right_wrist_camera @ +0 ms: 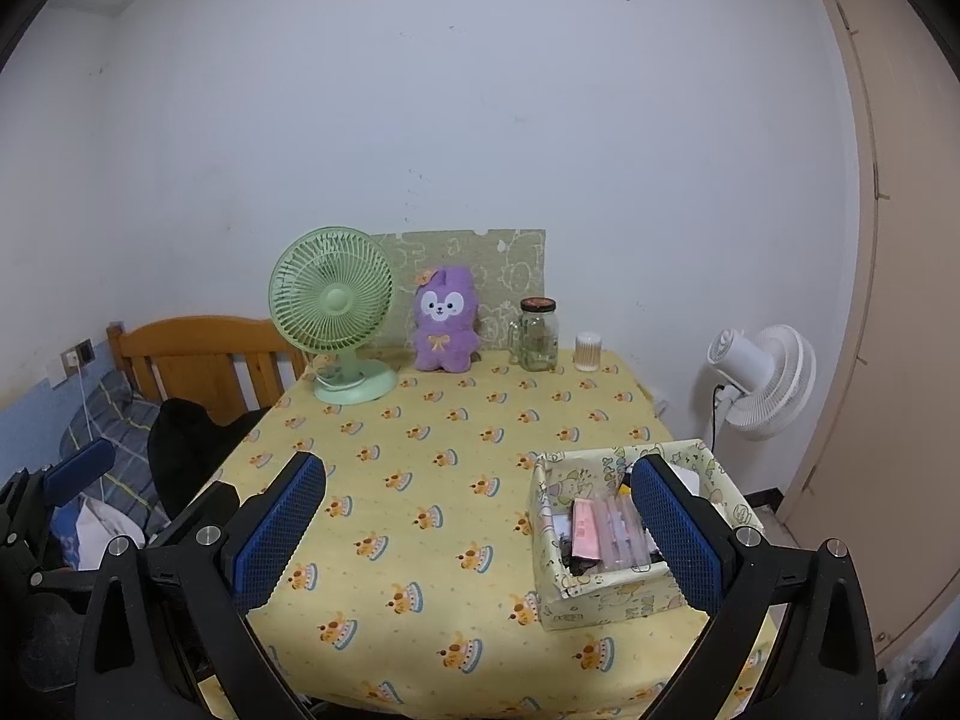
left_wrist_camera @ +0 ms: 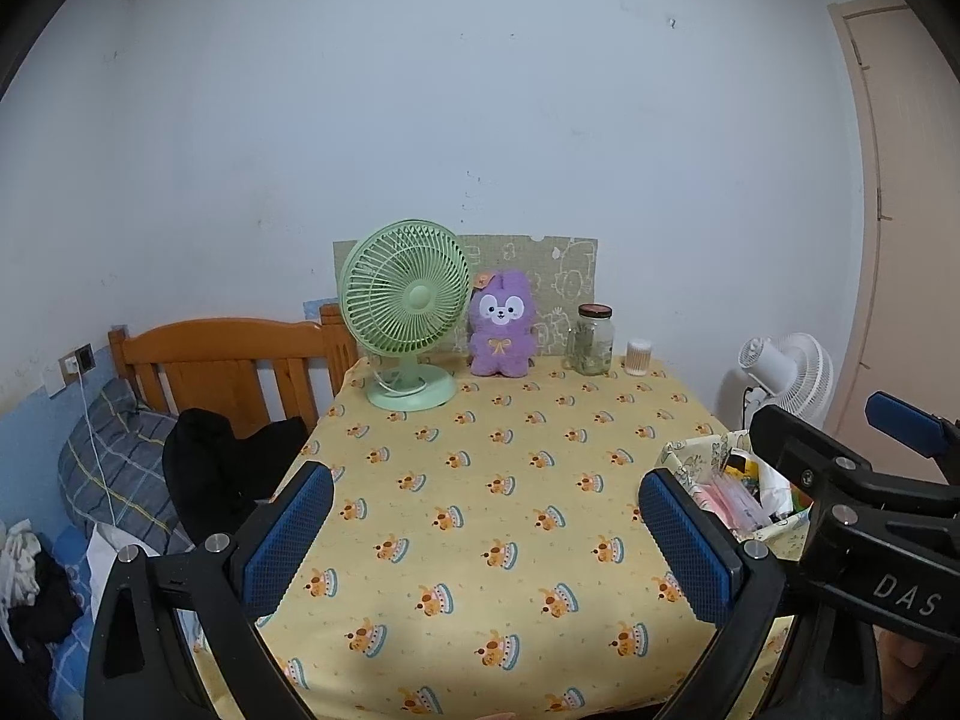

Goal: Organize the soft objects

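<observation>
A purple plush bunny [left_wrist_camera: 501,324] [right_wrist_camera: 445,319] sits upright at the back of the yellow-clothed table [left_wrist_camera: 480,480] [right_wrist_camera: 432,456], leaning on a green patterned board. My left gripper [left_wrist_camera: 486,546] hangs open over the table's front edge, nothing between its blue pads. My right gripper [right_wrist_camera: 477,531] is open too, level with it; its right finger overlaps a patterned paper box [right_wrist_camera: 600,582] holding pink packets. That box [left_wrist_camera: 690,456] shows at the right in the left wrist view, partly behind the right gripper's body [left_wrist_camera: 864,498].
A green desk fan [left_wrist_camera: 408,312] [right_wrist_camera: 336,312] stands left of the bunny. A glass jar [left_wrist_camera: 594,339] [right_wrist_camera: 537,336] and a cotton-swab tub [left_wrist_camera: 637,357] [right_wrist_camera: 588,351] stand to its right. A bed with black clothing [left_wrist_camera: 222,468] lies left; a white floor fan [right_wrist_camera: 762,381] stands right.
</observation>
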`<state>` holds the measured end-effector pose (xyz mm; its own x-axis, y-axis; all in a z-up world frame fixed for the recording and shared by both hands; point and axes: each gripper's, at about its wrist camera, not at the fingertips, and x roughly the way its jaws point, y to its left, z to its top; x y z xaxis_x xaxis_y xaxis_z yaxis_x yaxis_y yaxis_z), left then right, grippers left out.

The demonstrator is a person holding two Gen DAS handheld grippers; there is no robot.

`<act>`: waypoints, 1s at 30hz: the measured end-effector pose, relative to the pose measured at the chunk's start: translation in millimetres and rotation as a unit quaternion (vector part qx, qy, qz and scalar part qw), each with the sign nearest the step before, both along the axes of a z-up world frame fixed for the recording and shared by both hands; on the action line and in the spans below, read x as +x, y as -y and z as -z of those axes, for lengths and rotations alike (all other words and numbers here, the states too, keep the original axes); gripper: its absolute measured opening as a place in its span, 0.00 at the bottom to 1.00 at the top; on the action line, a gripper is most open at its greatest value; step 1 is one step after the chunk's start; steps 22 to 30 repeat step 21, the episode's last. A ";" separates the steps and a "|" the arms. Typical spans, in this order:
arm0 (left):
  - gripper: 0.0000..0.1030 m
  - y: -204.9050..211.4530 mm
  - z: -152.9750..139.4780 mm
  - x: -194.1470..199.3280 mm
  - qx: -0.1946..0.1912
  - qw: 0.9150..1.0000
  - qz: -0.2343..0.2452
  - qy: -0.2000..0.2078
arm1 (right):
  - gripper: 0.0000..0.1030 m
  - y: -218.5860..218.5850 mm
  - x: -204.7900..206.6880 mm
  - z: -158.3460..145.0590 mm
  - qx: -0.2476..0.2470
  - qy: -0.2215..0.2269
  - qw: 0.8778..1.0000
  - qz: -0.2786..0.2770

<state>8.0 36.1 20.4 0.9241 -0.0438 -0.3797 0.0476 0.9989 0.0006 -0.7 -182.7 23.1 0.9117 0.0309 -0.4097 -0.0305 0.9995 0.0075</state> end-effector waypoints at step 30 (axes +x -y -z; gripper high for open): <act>1.00 1.6 1.3 1.6 0.003 1.000 0.000 -0.001 | 1.00 2.3 6.1 2.7 0.005 -0.004 1.000 -0.005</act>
